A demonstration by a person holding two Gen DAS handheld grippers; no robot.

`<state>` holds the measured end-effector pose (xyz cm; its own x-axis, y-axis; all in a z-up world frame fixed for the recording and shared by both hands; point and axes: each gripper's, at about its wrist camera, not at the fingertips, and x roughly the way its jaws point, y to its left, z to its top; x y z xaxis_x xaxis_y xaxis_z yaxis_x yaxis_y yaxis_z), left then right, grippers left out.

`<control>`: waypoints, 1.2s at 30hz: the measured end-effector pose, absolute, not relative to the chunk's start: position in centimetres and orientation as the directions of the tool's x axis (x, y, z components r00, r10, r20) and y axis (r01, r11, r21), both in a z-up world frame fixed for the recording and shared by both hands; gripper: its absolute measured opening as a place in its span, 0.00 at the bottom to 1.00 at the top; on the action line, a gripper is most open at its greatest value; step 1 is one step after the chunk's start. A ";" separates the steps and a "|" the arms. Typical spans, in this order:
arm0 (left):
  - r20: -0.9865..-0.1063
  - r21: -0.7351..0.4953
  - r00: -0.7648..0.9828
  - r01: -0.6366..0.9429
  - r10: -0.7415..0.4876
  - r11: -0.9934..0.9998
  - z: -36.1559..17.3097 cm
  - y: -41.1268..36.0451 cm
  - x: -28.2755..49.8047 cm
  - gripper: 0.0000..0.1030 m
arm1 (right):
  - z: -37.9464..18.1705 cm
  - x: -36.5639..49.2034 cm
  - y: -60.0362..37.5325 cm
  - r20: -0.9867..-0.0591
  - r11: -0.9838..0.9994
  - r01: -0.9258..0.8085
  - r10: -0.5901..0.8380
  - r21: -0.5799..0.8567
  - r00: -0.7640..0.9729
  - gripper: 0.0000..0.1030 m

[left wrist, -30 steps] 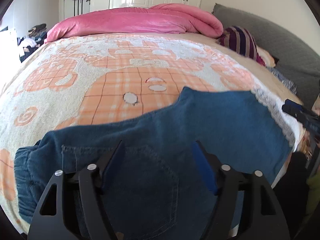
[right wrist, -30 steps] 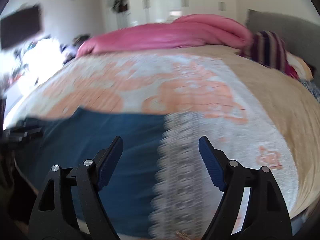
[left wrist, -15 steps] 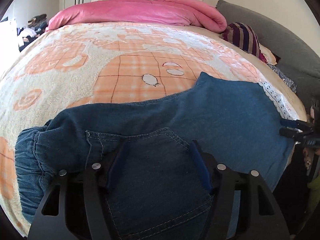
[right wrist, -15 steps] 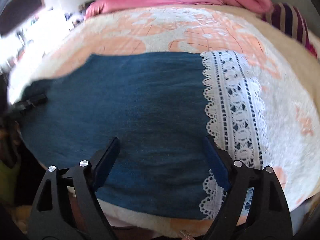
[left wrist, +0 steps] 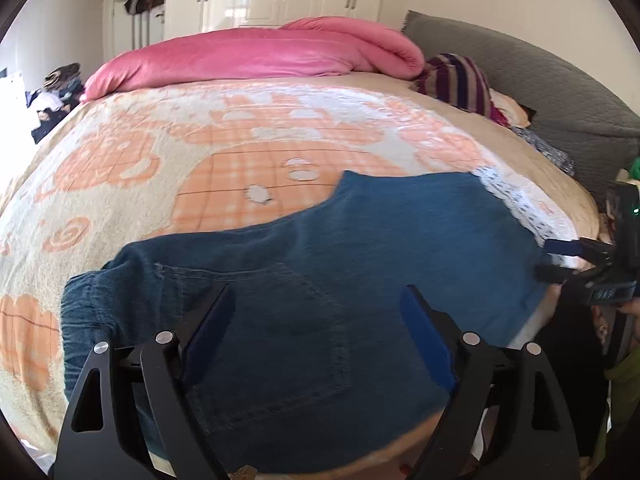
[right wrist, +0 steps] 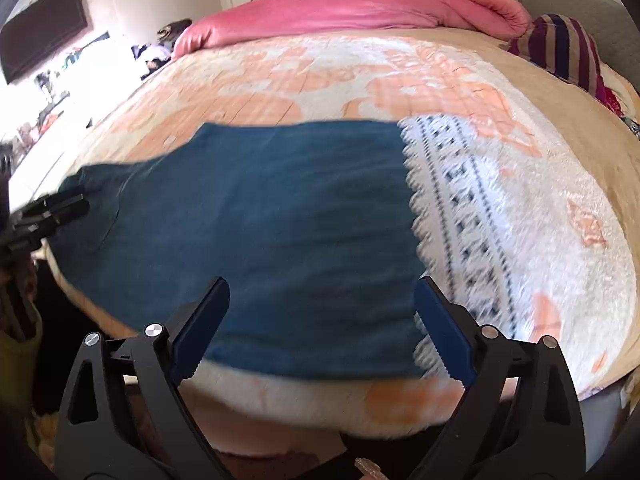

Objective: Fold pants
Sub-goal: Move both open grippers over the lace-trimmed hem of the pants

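**Pants flat on bed edge, both hand-held grippers apart**

Bed (left wrist: 120, 184): covered by a cream blanket with orange plaid patterns. A rolled pink duvet (left wrist: 256, 56) lies along the far side. A grey headboard cushion (left wrist: 552, 92) stands at the right end, with a striped purple item (left wrist: 456, 80) just in front of it.

Pants (left wrist: 360, 264): blue denim, lying flat along the near edge of the bed. The gathered waistband is at the left end and a back pocket faces up. In the right wrist view the legs (right wrist: 280, 216) run rightward and end in a white lace cuff (right wrist: 460, 216).

Left hand-held gripper (left wrist: 320, 332): jaws wide apart, nothing between them, positioned over the pocket area. Contact with the cloth cannot be determined.

Right hand-held gripper (right wrist: 320, 320): jaws wide apart, holding nothing, positioned over the lower leg near the bed edge; one blue finger sits beside the lace cuff. Seen from the left wrist view (left wrist: 560, 258), it is at the cuff end.
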<state>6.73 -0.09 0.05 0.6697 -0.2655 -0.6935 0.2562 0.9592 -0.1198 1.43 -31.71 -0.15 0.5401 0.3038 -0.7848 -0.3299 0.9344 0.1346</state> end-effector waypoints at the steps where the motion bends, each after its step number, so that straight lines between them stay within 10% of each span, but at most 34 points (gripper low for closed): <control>1: -0.697 -0.115 0.662 0.275 -0.275 0.954 0.1 -0.6 6.5 0.81 | -0.2 1.2 -31.2 -0.787 0.930 -0.343 0.307 0.130 0.534 0.85; 36: -0.712 -0.087 0.628 0.364 -0.313 0.927 0.9 -4.3 3.6 0.82 | 2.3 -0.5 -33.8 -0.719 0.956 -0.254 0.278 0.145 0.637 0.91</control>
<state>3.57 -4.29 0.86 0.6280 -0.3133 -0.7124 0.3639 0.9274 -0.0871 -0.46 -33.80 2.29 0.6371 0.2783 -0.7188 -0.2543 0.9562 0.1449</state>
